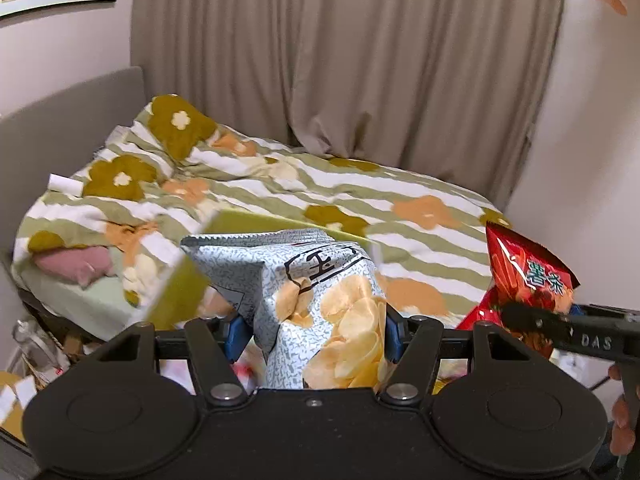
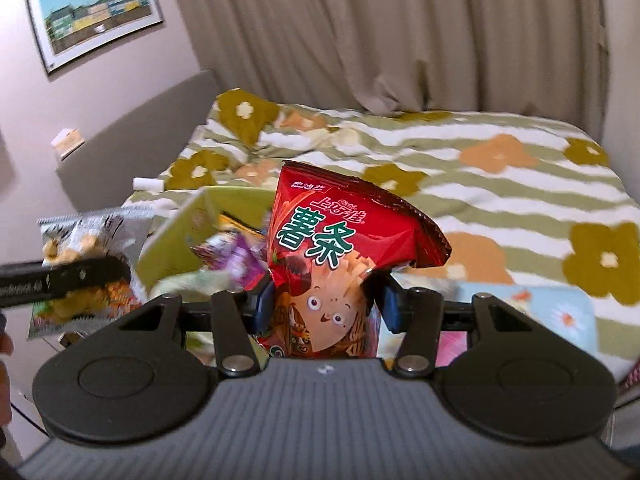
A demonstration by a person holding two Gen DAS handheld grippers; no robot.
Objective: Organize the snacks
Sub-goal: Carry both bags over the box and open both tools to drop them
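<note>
Snacks: our left tool [image 1: 312,326] is clamped on the grey-white chip bag [image 1: 320,304], our right tool [image 2: 326,300] clamped on the red fries bag [image 2: 340,240]. Both bags are in the air. Just beyond them is a yellow-green box [image 2: 176,236] holding more packets, blurred. Further back we see the floral bed [image 2: 500,184], then the curtain [image 2: 380,32].

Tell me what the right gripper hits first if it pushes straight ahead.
Holding the red fries bag, the right gripper would probably meet the flowered duvet first; depth is unclear.
</note>
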